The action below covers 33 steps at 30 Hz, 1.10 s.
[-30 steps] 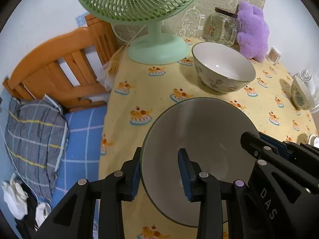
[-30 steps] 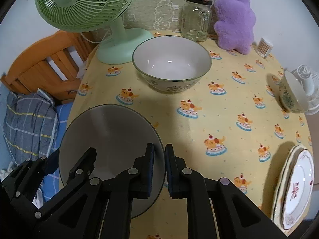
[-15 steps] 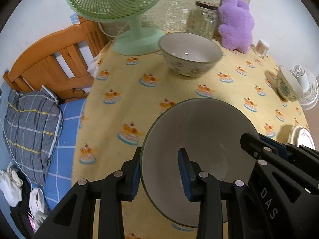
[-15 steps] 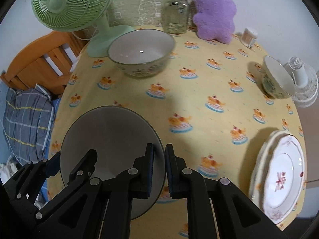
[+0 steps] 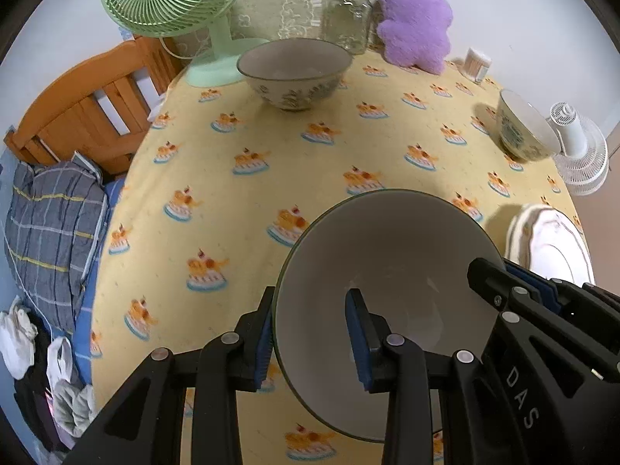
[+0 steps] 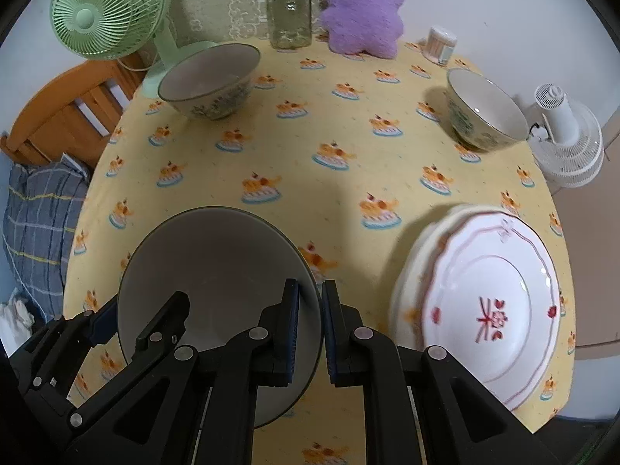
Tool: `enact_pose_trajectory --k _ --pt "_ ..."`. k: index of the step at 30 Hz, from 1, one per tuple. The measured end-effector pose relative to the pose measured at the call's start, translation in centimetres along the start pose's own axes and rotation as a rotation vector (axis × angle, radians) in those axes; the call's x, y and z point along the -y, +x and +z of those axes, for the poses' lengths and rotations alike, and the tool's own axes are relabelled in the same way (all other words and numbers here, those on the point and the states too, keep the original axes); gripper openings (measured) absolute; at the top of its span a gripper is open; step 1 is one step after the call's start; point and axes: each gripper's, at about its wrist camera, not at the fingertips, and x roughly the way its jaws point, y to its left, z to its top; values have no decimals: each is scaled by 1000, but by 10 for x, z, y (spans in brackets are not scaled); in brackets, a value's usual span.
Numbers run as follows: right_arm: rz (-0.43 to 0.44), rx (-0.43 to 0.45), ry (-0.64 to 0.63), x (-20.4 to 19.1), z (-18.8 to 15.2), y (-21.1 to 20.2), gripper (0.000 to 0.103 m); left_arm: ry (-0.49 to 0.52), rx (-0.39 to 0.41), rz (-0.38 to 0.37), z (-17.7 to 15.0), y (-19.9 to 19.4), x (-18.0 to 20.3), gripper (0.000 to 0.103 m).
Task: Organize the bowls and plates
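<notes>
Both grippers hold one white bowl (image 5: 391, 271) with a dark rim above the yellow tablecloth. My left gripper (image 5: 310, 333) is shut on its left rim; my right gripper (image 6: 310, 329) is shut on its right rim, and the bowl shows in the right wrist view too (image 6: 217, 267). A larger patterned bowl (image 5: 294, 71) (image 6: 209, 79) stands at the back near the fan. A smaller patterned bowl (image 6: 484, 110) (image 5: 523, 128) stands at the right. A stack of plates (image 6: 488, 302) (image 5: 550, 240) with a red motif lies at the front right.
A green fan (image 5: 174, 4), a glass jar (image 5: 348, 15), a purple plush toy (image 5: 416, 21) and a cotton swab tub (image 5: 476, 64) line the back. A white fan (image 6: 569, 143) lies at the right edge. A wooden bed frame (image 5: 85, 112) and bedding stand left of the table.
Both grippers have pulled back and up from the table with the bowl held between them. The large bowl and fan now look farther off; the plate stack has come into fuller view.
</notes>
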Motion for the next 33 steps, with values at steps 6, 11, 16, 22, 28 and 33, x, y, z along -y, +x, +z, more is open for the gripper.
enact_pose_trajectory --k 6,11,16,22,28,33 --pt "6 -23 -17 14 -13 0 15 -20 -27 -4 -15 -1 15 33" --pt "11 -37 -31 22 -20 2 15 -29 -35 1 -23 -1 22 33" --pt "27 -43 -33 25 -21 1 15 -42 -38 9 -25 -2 24 33" --pt "30 -41 -51 26 -20 3 15 -65 -40 14 -27 -1 26 33" --pt "66 -31 -8 33 -22 5 18 -52 -32 25 -25 -1 32 45" --pt "96 -29 -18 35 -22 3 18 -59 -15 32 -27 -5 32 60"
